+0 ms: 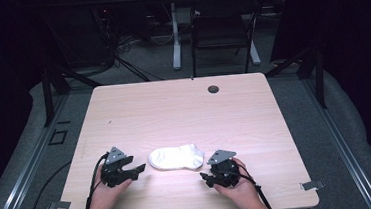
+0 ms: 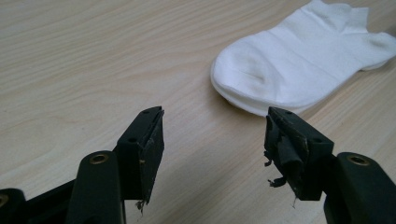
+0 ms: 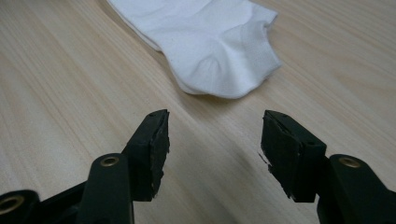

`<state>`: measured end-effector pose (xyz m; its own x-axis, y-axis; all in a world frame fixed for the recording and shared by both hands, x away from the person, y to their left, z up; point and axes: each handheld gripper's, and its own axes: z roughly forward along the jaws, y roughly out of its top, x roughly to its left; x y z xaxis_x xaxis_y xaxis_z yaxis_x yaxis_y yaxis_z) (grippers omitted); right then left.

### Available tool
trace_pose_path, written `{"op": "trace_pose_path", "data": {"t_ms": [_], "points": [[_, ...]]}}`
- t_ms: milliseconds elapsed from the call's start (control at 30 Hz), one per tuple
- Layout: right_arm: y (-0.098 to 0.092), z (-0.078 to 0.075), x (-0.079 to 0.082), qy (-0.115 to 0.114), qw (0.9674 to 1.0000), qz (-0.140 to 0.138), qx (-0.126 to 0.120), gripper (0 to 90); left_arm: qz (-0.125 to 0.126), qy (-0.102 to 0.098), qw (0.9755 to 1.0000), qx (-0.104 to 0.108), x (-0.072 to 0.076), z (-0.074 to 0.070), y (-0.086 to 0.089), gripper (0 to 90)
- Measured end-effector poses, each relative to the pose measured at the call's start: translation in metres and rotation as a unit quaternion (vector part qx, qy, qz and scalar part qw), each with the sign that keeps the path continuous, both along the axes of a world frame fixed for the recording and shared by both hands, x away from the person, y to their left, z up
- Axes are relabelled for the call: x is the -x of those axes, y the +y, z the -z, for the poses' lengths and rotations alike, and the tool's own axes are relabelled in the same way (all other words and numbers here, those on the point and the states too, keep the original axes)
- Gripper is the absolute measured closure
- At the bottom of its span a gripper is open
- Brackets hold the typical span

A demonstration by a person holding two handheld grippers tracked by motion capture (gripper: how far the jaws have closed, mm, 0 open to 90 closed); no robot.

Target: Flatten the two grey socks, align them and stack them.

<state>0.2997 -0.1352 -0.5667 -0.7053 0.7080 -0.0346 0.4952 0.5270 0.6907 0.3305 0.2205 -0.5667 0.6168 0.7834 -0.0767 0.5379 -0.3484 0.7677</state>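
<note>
1. White sock (image 1: 176, 157) lies flat on the table (image 1: 174, 110), near the front edge, between the two grippers.
2. In the high view its rounded toe end points to the person's left and its cuff end to the right. It looks like more than one layer stacked, since a second edge shows beneath the top one in both gripper views.
3. Left gripper (image 1: 139, 169) rests low over the wood just beside the toe end, held in the person's left hand (image 1: 107, 191). Its jaws stand wide apart with bare table between them and hold nothing.
4. In the left gripper view the sock (image 2: 299, 60) lies ahead and to the right of the left gripper (image 2: 215, 140); the right jaw tip sits close under the edge of the toe, and I cannot tell whether it touches.
5. Right gripper (image 1: 204, 175) sits just beside the cuff end, held in the right hand (image 1: 240, 188). Its jaws are also spread wide and grip nothing.
6. In the right gripper view the sock (image 3: 210, 42) lies just ahead of the right gripper (image 3: 215, 135), with a strip of bare wood between the heel curve and the jaw tips.
7. Black cable (image 1: 92, 184) trails from the left gripper toward the front edge.
8. A small dark round hole (image 1: 213, 88) sits near the table's far edge, well apart from the sock.
</note>
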Motion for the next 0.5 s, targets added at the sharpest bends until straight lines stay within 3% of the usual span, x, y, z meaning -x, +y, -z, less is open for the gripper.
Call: {"op": "trace_pose_path", "data": {"t_ms": [333,500], "points": [[0.0061,0.002,0.0001,-0.016,0.9998,0.006,-0.005,43.0,0.012,0.003,0.9999,-0.008,-0.0002,0.0031,-0.0074,37.8],[0.005,0.0027,-0.0002,-0.009,0.9999,0.009,-0.005,43.0,0.018,0.007,0.9997,-0.014,-0.0005,0.0051,-0.0107,37.8]]}}
